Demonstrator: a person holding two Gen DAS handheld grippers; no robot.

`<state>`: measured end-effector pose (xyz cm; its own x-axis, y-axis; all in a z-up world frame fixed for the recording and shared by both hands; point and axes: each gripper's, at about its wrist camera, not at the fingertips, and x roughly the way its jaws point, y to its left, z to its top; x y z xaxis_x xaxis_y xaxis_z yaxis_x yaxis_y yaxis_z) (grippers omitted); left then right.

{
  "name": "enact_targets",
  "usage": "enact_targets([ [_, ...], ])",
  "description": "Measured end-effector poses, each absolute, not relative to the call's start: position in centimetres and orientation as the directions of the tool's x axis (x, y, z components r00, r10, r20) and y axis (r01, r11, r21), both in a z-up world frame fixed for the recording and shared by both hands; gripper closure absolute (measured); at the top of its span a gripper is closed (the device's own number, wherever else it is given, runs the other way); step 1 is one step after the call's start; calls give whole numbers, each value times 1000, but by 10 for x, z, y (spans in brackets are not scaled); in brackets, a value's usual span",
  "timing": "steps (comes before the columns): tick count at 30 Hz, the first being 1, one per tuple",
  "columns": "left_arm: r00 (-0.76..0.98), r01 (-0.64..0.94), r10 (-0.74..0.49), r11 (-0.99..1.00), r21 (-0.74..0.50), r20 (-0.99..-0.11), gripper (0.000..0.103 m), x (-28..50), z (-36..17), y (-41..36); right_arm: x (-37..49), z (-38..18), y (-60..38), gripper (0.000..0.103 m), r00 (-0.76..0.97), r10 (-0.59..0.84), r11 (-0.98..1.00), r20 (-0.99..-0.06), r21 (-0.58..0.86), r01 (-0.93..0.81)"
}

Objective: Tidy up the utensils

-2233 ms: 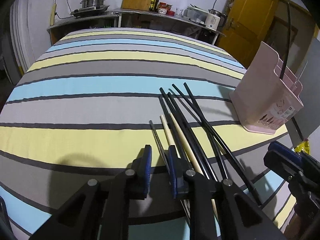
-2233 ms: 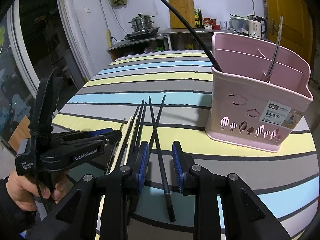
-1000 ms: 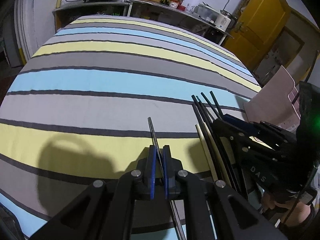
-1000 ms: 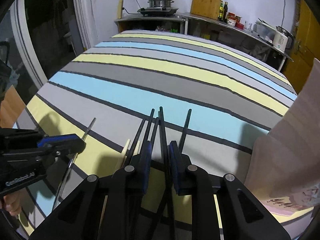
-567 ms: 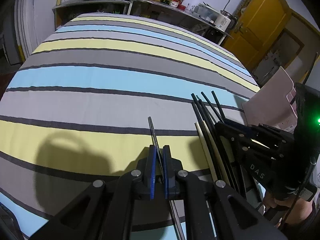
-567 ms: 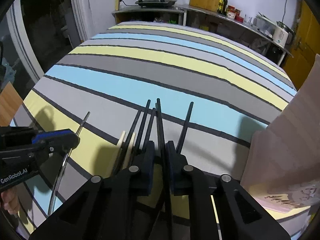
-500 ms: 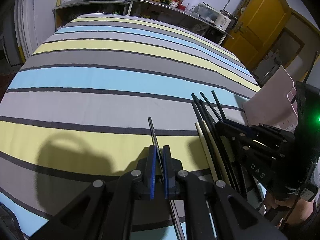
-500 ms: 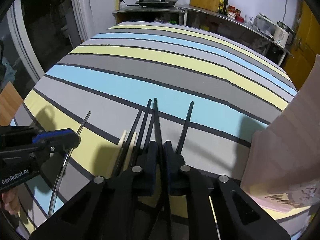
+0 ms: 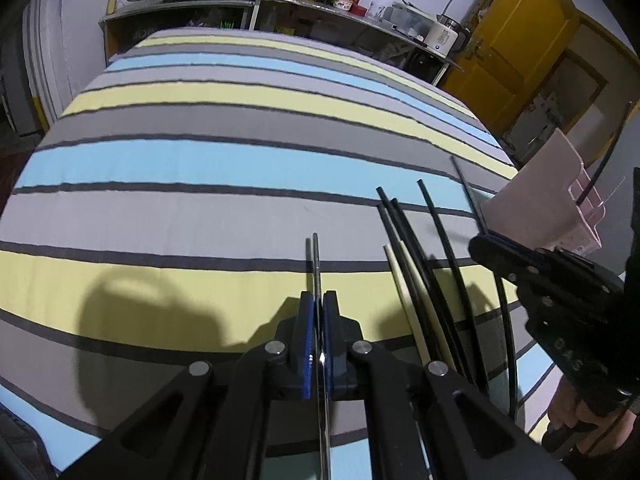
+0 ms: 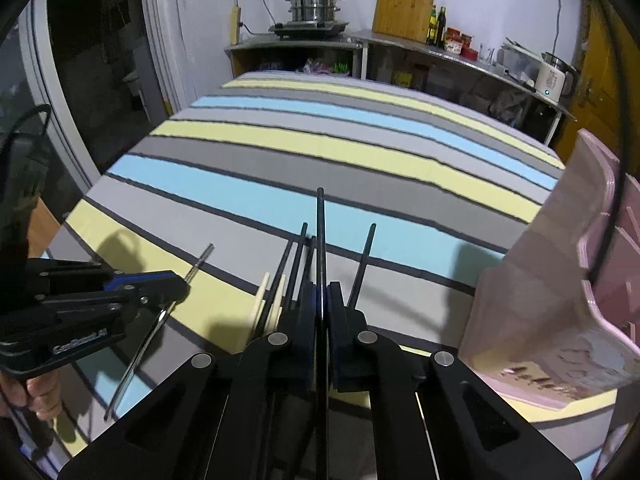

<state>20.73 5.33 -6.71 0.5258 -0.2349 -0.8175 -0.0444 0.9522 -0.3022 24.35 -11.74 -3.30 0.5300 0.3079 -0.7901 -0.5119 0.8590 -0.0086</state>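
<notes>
My left gripper [image 9: 316,300] is shut on a thin metal chopstick [image 9: 315,256] and holds it above the striped tablecloth; it also shows in the right wrist view [image 10: 176,280] with the metal chopstick [image 10: 158,320]. My right gripper [image 10: 320,288] is shut on a black chopstick [image 10: 320,232], lifted off the cloth. Several black chopsticks [image 9: 424,264] and a cream pair [image 9: 408,300] lie on the cloth. The pink utensil basket [image 10: 560,280] stands at the right; it also shows in the left wrist view [image 9: 548,204].
The striped tablecloth [image 10: 320,140] covers the table. A counter at the back holds a steamer pot [image 10: 314,6], a cutting board [image 10: 404,2], bottles and a kettle [image 10: 554,76]. A yellow door [image 9: 520,40] is at the far right.
Both grippers closed on their chopsticks and have lifted them off the cloth. The right gripper has moved up and toward the basket with the black chopstick.
</notes>
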Motion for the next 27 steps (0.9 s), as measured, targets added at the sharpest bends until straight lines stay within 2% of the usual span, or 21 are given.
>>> enact_targets([
  [15, 638, 20, -261, 946, -323, -724, 99, 164, 6, 54, 195, 27, -137, 98, 622, 350, 866, -701, -12, -500],
  [18, 660, 45, -269, 946, -321, -701, 103, 152, 23, 51, 186, 39, -144, 98, 641, 352, 872, -682, -9, -489],
  [22, 688, 77, -279, 946, -315, -670, 103, 142, 44, 46, 176, 54, -158, 98, 668, 351, 883, -656, -5, -469],
  [27, 700, 94, -279, 948, -303, -657, 103, 140, 54, 43, 167, 64, -170, 98, 690, 343, 896, -638, -1, -445],
])
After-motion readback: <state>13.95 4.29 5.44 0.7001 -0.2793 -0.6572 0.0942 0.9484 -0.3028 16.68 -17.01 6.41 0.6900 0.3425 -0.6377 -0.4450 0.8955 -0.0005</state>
